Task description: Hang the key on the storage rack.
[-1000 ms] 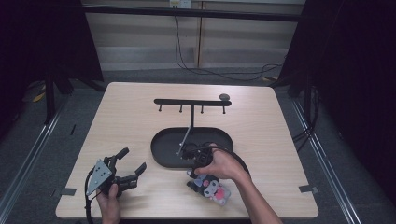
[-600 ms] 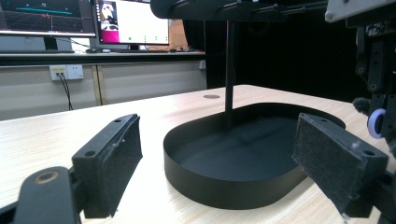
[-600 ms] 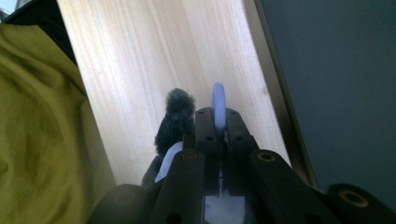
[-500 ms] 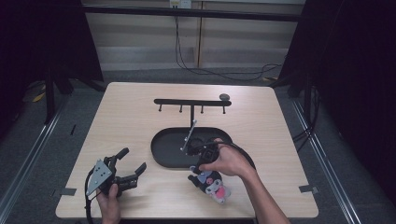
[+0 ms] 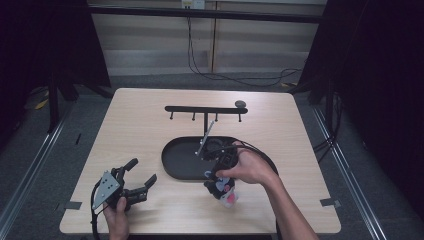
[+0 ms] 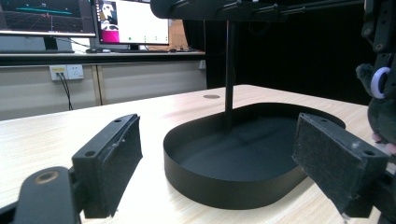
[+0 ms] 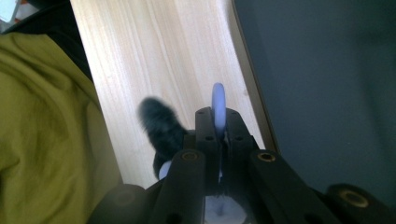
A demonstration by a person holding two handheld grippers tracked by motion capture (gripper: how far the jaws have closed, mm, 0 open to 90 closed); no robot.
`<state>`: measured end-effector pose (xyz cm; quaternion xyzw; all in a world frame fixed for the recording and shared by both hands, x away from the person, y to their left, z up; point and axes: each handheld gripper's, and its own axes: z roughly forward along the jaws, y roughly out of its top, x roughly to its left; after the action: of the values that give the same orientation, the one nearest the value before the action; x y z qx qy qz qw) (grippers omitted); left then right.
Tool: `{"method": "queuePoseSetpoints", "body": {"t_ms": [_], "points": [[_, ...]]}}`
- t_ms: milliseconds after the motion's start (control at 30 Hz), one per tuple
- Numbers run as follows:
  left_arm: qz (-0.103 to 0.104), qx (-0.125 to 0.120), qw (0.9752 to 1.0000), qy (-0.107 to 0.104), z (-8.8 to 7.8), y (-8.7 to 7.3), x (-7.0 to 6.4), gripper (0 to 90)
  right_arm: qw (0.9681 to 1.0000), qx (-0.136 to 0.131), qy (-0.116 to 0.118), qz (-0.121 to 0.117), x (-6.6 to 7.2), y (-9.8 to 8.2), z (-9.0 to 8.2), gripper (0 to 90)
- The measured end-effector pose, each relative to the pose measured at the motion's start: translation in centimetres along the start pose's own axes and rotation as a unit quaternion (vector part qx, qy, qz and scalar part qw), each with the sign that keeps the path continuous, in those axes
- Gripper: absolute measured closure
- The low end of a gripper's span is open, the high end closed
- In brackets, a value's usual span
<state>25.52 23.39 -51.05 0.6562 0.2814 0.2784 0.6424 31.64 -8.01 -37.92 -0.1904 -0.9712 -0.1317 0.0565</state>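
A small dark plush toy [image 5: 221, 190] with a pink patch hangs just in front of the black oval tray [image 5: 180, 162]. My right gripper [image 5: 220, 173] is shut on the toy's pale lilac ring [image 7: 218, 103], and dark fur [image 7: 161, 129] dangles below the jaws. My left gripper [image 5: 136, 181] rests open at the table's near left, its pads [image 6: 113, 161] wide apart and facing the tray [image 6: 224, 186]. The plush [image 6: 382, 112] and its ring [image 6: 376, 82] show at the right edge of the left gripper view.
A black stand [image 5: 205, 110] with a hooked crossbar rises from the tray's back, its pole [image 6: 229, 70] upright. A small dark disc [image 5: 240, 104] lies on the table behind it. An olive sleeve [image 7: 44, 126] is close to the right gripper. Monitors [image 6: 130, 21] stand beyond the table.
The right hand has carried the plush a little left and away from the near edge, toward the tray. The left gripper has stayed put and open.
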Motion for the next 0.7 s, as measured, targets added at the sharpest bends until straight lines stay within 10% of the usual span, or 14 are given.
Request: {"method": "queuePoseSetpoints", "body": {"t_ms": [700], "points": [[0.0,0.0,1.0,0.0,0.0,0.0,0.0,15.3,0.9988,0.016,-0.008,-0.046,0.1,1.2,-3.4,87.3]]}}
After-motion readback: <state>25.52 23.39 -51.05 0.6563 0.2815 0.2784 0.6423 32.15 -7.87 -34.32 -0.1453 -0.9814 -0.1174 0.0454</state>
